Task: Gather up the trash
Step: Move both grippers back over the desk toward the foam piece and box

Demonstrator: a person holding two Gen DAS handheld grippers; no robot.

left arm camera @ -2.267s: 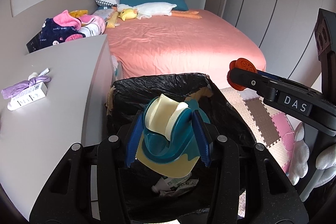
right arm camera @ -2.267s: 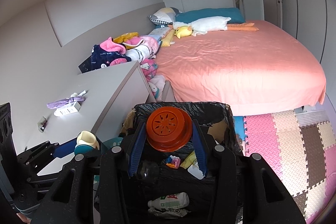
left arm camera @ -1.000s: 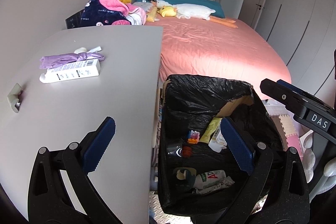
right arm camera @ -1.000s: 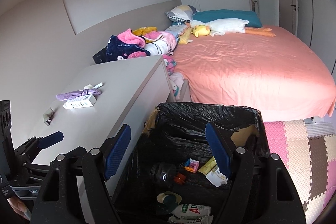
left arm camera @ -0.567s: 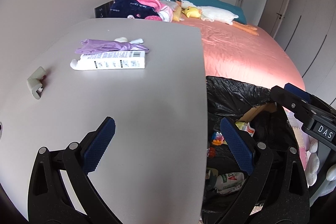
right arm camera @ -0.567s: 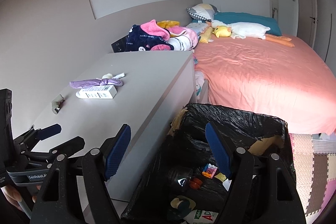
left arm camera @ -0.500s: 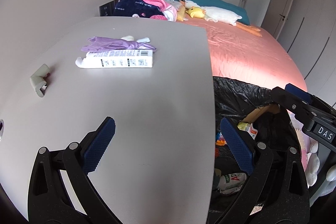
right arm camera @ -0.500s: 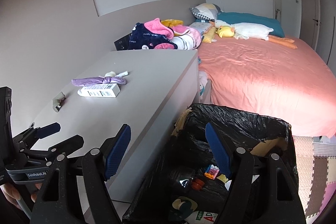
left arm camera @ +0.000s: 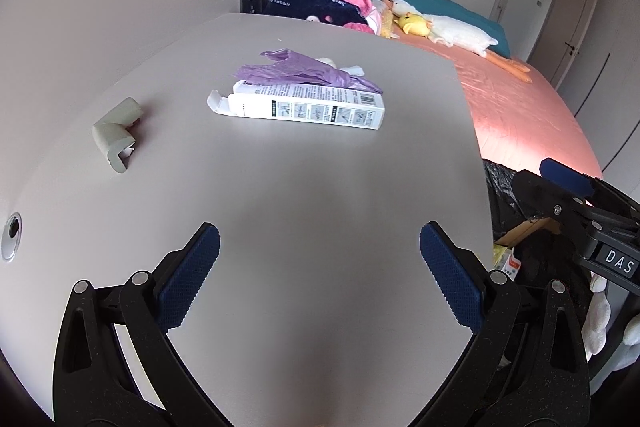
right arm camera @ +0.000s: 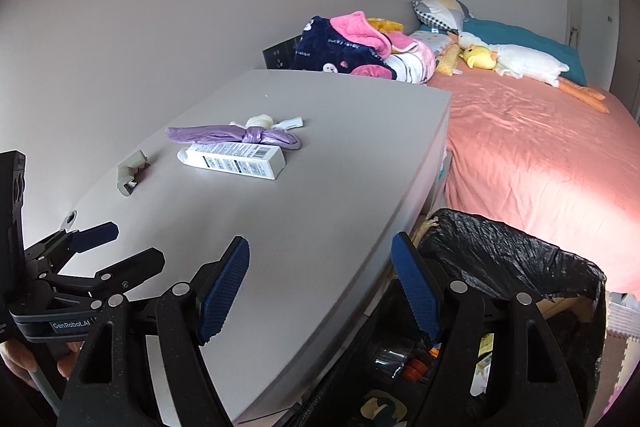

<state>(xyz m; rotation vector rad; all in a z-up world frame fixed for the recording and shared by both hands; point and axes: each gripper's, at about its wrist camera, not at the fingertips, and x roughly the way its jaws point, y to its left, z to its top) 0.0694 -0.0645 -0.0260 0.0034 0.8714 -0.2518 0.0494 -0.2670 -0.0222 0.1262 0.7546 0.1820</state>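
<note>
The left wrist view looks forward and down from low above the near part of the grey desk (left arm camera: 320,187), close to its top, toward its far edge and the bed (left arm camera: 532,107) beyond. The right wrist view sits further right and back, over the desk's right edge, taking in the bin (right arm camera: 520,259) below. Both share the desk top, the white box (left arm camera: 308,107) (right arm camera: 232,157), the purple bag (left arm camera: 296,73) (right arm camera: 236,135) and the bed. The left gripper (right arm camera: 112,245) shows in the right view; the right gripper's finger (left arm camera: 564,179) shows in the left view.
</note>
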